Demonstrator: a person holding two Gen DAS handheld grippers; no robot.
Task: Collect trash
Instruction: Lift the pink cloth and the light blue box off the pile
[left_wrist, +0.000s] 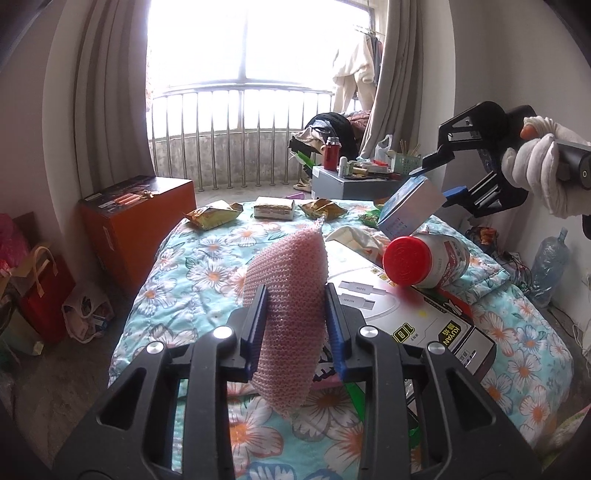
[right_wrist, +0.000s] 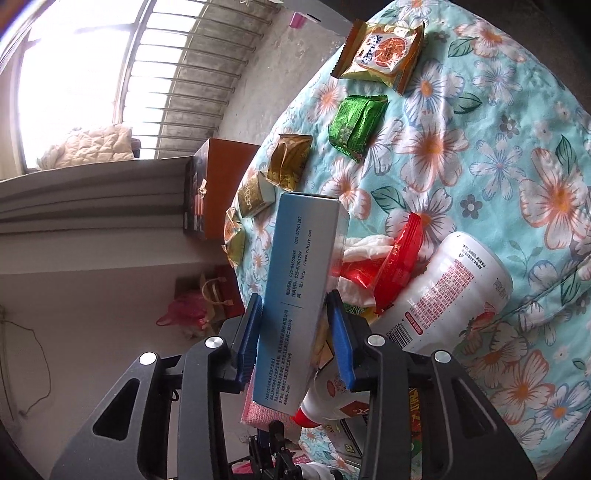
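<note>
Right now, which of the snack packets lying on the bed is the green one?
The green packet lies on the floral bedspread between the orange-printed packet and the gold packet. Only its wrapper is green.

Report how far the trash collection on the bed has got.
Done: nothing visibly binned; no trash container shows. In hand: the left gripper is shut on the pink foam net, the right gripper on the blue box. Left: the white bottle, red wrapper, green packet and orange snack packet lie on the floral bedspread.
</note>
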